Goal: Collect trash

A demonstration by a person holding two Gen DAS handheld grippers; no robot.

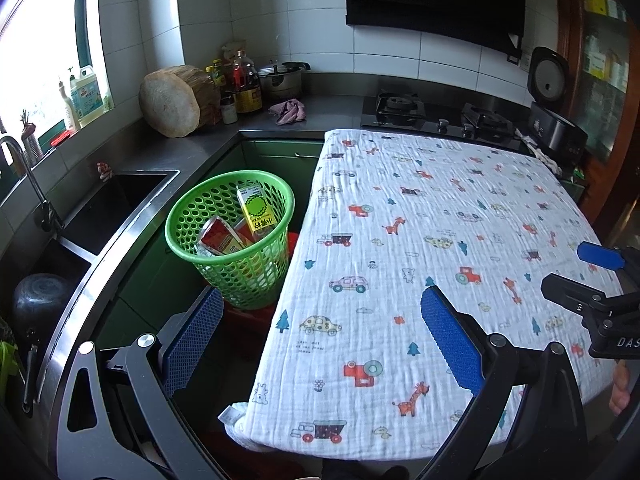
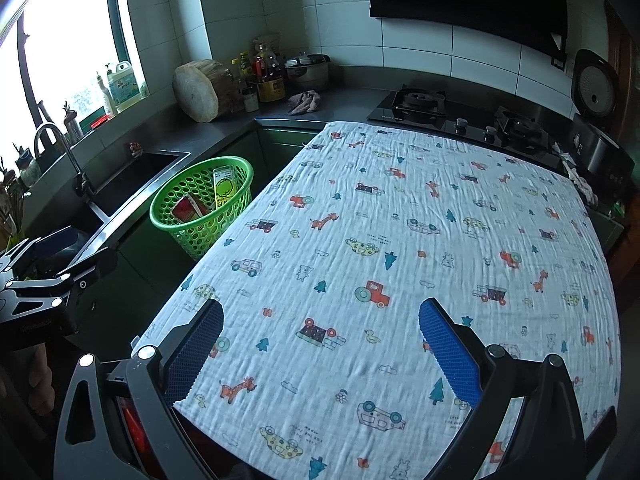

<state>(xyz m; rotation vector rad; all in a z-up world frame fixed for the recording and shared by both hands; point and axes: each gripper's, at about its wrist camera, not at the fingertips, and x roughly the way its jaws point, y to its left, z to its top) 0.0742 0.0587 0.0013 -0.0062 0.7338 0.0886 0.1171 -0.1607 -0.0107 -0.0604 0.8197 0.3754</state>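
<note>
Left gripper [image 1: 324, 344] agape, right gripper [image 2: 320, 346] agape — patterned tablecloth [image 2: 400, 240], kitchen counter [image 1: 192, 144]

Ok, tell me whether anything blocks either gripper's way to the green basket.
Nothing visible does. The left gripper and right gripper are both open and empty, and the basket sits open-topped beside the table, already holding cartons.

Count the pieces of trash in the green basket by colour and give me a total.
Yellow drink carton: 1
Red packet: 1
Total in the green basket: 2 that show; anything deeper is hidden.
Both the left hand-held gripper and the right hand-held gripper are open and hold nothing.
</note>
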